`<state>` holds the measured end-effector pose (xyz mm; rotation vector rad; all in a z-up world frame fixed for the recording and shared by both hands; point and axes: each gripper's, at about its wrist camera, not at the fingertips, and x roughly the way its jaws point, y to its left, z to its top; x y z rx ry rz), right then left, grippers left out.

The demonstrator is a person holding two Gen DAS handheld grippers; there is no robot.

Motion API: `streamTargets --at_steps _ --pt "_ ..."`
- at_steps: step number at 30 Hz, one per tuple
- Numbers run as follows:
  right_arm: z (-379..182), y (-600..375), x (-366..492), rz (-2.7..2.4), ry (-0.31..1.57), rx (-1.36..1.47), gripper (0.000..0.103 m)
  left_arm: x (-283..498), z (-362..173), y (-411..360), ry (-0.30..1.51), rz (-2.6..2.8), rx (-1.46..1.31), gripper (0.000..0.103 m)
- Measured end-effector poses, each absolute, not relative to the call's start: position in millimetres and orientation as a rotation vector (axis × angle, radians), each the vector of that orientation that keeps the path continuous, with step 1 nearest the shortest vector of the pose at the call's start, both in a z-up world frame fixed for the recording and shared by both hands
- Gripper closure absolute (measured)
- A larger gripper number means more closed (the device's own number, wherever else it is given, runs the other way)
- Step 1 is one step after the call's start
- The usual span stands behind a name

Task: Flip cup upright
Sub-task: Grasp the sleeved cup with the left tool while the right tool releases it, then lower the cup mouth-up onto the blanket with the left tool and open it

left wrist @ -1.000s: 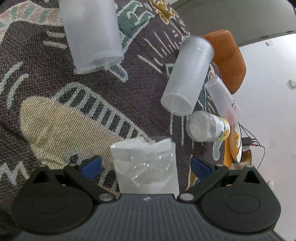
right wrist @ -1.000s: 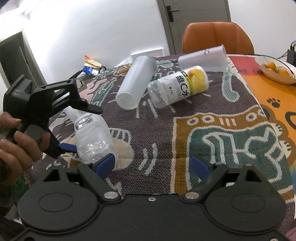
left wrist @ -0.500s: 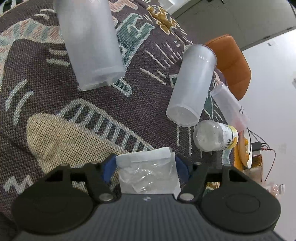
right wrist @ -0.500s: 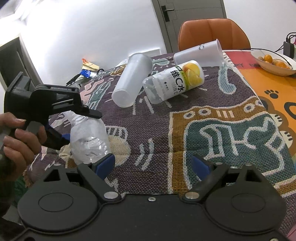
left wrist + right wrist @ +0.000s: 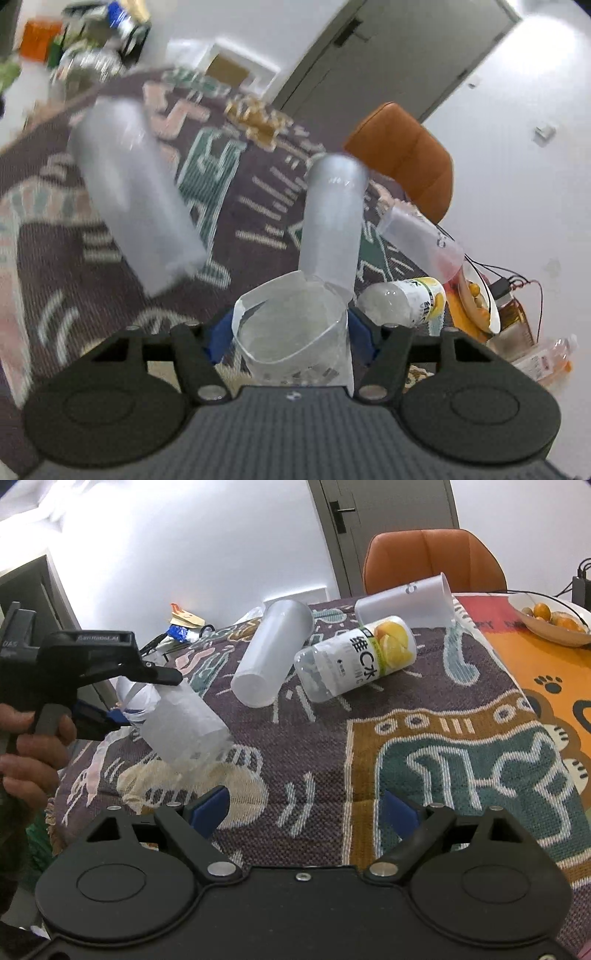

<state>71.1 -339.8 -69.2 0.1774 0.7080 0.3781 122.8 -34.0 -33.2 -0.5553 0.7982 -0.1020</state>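
Note:
My left gripper (image 5: 291, 332) is shut on a clear plastic cup (image 5: 295, 332) with a ragged cut rim. In the right wrist view the left gripper (image 5: 144, 698) holds that cup (image 5: 184, 723) tilted, lifted just above the patterned cloth (image 5: 461, 775), its base pointing down to the right. My right gripper (image 5: 303, 808) is open and empty over the cloth near the front edge. A frosted cup (image 5: 273, 657) lies on its side mid-table; it also shows in the left wrist view (image 5: 332, 221). Another frosted cup (image 5: 136, 192) looks blurred at the left.
A labelled lemon-drink bottle (image 5: 358, 661) lies beside the frosted cup. A wider clear cup (image 5: 406, 602) lies on its side behind it. A bowl of oranges (image 5: 554, 624) sits at the far right. An orange chair (image 5: 432, 561) stands behind the table. Clutter (image 5: 184, 627) lies at the back left.
My left gripper closed on the cut clear cup, lifted it off the cloth and tilted it, so its camera now looks more toward the room. My right gripper stayed open.

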Motion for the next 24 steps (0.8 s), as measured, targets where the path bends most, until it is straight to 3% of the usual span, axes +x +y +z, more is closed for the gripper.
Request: streamTargets --at_steps 16,24 --pt "-70 -320 83 0.4 0.717 0.144 0.013 97 -15 -92 0.52 -0.146 -0.007 0.039" --pt "-74 -322 83 0.37 0.719 0.153 0.012 99 -32 -109 0.572 -0.186 0.049 0.036"
